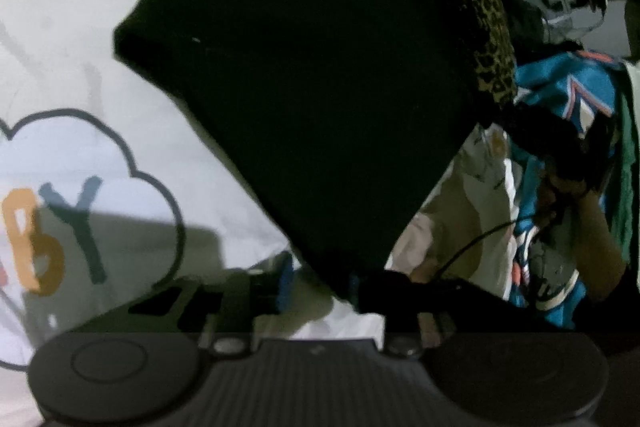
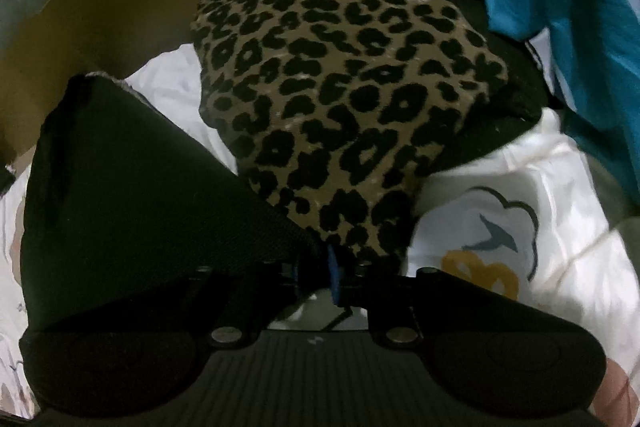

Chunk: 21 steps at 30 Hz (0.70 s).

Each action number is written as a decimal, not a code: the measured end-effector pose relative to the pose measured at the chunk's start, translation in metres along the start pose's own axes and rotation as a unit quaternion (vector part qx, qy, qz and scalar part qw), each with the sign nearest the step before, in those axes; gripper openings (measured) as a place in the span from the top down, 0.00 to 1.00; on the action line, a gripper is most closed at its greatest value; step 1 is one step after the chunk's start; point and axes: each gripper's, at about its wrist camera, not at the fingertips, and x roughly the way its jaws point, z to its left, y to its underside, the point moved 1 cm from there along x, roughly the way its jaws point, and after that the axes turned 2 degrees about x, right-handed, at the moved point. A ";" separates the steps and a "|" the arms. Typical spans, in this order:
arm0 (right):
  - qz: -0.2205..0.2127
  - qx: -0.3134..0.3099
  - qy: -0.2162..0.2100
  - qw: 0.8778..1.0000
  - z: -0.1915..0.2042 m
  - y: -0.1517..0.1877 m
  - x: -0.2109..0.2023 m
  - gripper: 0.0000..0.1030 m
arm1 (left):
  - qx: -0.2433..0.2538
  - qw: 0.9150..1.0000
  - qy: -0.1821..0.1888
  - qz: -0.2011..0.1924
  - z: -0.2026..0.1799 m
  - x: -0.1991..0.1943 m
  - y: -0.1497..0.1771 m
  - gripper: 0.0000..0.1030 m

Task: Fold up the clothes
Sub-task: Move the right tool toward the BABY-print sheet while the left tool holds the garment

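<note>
A white bedsheet (image 1: 100,75) printed with a cloud outline, coloured letters and a line of handwritten characters covers the bed under both views. Over it, filling the middle of the left wrist view, hangs a black garment (image 1: 304,75), stretched taut from the near centre up to the far left. The left gripper (image 1: 320,287) is clamped on the garment's near corner, its blue-padded fingers (image 1: 285,283) closed onto the fabric.

In the right wrist view the same piece shows its leopard-print side (image 2: 340,99), a brown cloth with black spots, draped from the far centre down to the near centre, with the black side (image 2: 132,179) folded over at the near left. The right gripper (image 2: 336,283) pinches the leopard-print edge, jaws nearly together.

A teal jersey (image 2: 568,7) with orange and white trim lies at the far right of the bed. A brown cardboard sheet (image 2: 100,19) leans at the far left.
</note>
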 end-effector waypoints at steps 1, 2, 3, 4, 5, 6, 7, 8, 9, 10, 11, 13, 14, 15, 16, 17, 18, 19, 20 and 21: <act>0.002 0.004 -0.002 1.000 -0.001 0.001 -0.002 0.83 | -0.004 1.000 0.004 -0.002 0.001 0.001 -0.001 0.64; 0.004 0.009 -0.005 1.000 -0.002 0.002 -0.004 0.80 | -0.009 1.000 0.007 -0.004 0.001 0.002 -0.002 0.61; 0.006 0.014 -0.008 1.000 -0.003 0.004 -0.005 0.77 | -0.013 1.000 0.011 -0.005 0.002 0.004 -0.003 0.58; 0.009 0.021 -0.012 1.000 -0.004 0.005 -0.007 0.76 | -0.018 1.000 0.015 -0.007 0.003 0.005 -0.004 0.56; 0.013 0.029 -0.017 0.999 -0.006 0.007 -0.008 0.72 | -0.022 1.000 0.018 -0.009 0.004 0.006 -0.005 0.54; 0.018 0.038 -0.022 0.999 -0.008 0.009 -0.008 0.66 | -0.027 0.999 0.022 -0.011 0.004 0.007 -0.006 0.52; 0.024 0.048 -0.028 0.998 -0.010 0.012 -0.008 0.64 | -0.032 0.999 0.026 -0.013 0.005 0.009 -0.007 0.51; 0.029 0.057 -0.034 0.997 -0.012 0.014 -0.008 0.63 | -0.038 0.999 0.030 -0.016 0.007 0.010 -0.009 0.51; 0.035 0.068 -0.039 0.996 -0.015 0.017 -0.007 0.63 | -0.046 0.998 0.033 -0.018 0.008 0.012 -0.010 0.50; 0.041 0.081 -0.044 0.995 -0.018 0.020 -0.006 0.63 | -0.058 0.997 0.037 -0.020 0.010 0.014 -0.012 0.50; 0.046 0.094 -0.051 0.993 -0.020 0.023 -0.005 0.63 | -0.069 0.996 0.042 -0.023 0.012 0.017 -0.014 0.50; 0.053 0.118 -0.065 0.989 -0.025 0.027 -0.002 0.62 | -0.085 0.995 0.055 -0.026 0.014 0.022 -0.017 0.47; 0.056 0.125 -0.071 0.988 -0.026 0.029 -0.001 0.62 | -0.090 0.994 0.061 -0.027 0.015 0.023 -0.018 0.45; 0.057 0.129 -0.076 0.987 -0.026 0.031 0.001 0.60 | -0.091 0.993 0.065 -0.028 0.016 0.023 -0.017 0.43; 0.058 0.133 -0.082 0.986 -0.026 0.032 0.002 0.59 | -0.092 0.993 0.069 -0.029 0.016 0.023 -0.017 0.43; 0.058 0.139 -0.088 0.985 -0.026 0.033 0.003 0.57 | -0.093 0.993 0.073 -0.030 0.017 0.023 -0.017 0.43; 0.058 0.145 -0.094 0.983 -0.026 0.034 0.004 0.56 | -0.094 0.992 0.077 -0.031 0.017 0.023 -0.017 0.44; 0.058 0.152 -0.100 0.982 -0.027 0.034 0.005 0.56 | -0.095 0.992 0.082 -0.031 0.018 0.022 -0.016 0.44; 0.058 0.160 -0.107 0.980 -0.028 0.035 0.006 0.56 | -0.096 0.991 0.089 -0.031 0.018 0.021 -0.015 0.47; 0.057 0.166 -0.113 0.978 -0.029 0.036 0.007 0.56 | -0.097 0.990 0.098 -0.029 0.018 0.020 -0.014 0.54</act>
